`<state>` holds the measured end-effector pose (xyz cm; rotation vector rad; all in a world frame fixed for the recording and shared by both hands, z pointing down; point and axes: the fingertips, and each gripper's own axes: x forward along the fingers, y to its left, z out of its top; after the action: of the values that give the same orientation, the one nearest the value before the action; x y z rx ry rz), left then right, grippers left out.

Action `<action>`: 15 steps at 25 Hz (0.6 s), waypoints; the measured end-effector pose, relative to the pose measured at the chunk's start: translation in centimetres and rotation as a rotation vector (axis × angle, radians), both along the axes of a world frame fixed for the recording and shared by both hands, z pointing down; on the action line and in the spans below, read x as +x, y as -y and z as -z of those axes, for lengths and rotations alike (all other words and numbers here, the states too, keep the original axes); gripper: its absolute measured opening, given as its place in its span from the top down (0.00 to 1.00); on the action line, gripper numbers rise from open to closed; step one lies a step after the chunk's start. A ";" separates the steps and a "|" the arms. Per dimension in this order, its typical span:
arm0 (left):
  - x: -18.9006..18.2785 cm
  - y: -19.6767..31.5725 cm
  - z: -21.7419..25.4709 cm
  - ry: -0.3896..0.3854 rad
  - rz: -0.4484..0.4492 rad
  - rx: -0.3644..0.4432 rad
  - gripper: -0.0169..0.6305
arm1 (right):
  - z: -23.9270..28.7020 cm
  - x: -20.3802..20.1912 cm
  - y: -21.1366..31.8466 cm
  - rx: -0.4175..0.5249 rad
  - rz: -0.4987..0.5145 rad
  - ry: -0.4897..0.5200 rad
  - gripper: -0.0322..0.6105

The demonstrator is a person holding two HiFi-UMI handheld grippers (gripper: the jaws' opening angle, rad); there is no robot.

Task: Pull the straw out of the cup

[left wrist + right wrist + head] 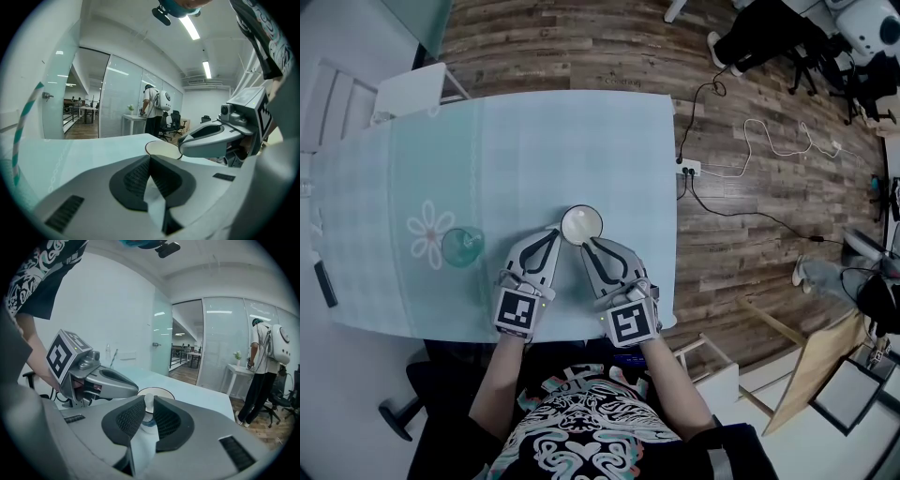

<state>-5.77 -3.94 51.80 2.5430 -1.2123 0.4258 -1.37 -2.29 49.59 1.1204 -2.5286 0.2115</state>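
Between right gripper [148, 401] jaws, white straw [148, 407]

Left gripper: pale grey moulded plastic two-jaw gripper [553, 234], wedge-shaped, each jaw shell with a dark inset.
Right gripper: matching pale grey plastic two-jaw gripper [589, 246], same tapering shells.
Marker cubes: white cube with a black square code [517, 311] at the left gripper's 6 o'clock end; its twin [629, 323] on the right one.
Pads: black ribbed rubber pads [136, 180] lining the jaws; dark slotted vents [236, 453] in the shell toward 5 o'clock.
Shirt: black short-sleeved shirt with a white and teal swirling print [581, 436], at 6 o'clock in the head view.
Sleeve: loose black sleeve with the same white swirls [40, 268], at 11 o'clock in the right gripper view.
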 end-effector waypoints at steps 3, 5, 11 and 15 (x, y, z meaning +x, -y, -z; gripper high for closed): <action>0.1 -0.1 0.1 0.003 -0.005 0.006 0.95 | 0.1 0.2 -0.1 -0.004 -0.008 0.006 0.85; 0.2 -0.2 0.1 0.002 -0.007 0.010 0.95 | 0.2 0.3 -0.3 -0.004 -0.014 0.012 0.85; 0.1 -0.7 0.4 0.007 -0.004 0.010 0.95 | 0.6 0.6 -0.6 0.000 -0.022 0.012 0.85; 0.2 -0.8 0.7 0.003 -0.002 0.019 0.95 | 0.9 0.7 -0.8 0.005 -0.026 0.014 0.85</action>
<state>-5.60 -3.17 51.07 2.5607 -1.2210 0.4208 -0.68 -1.47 48.70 1.1580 -2.5299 0.2205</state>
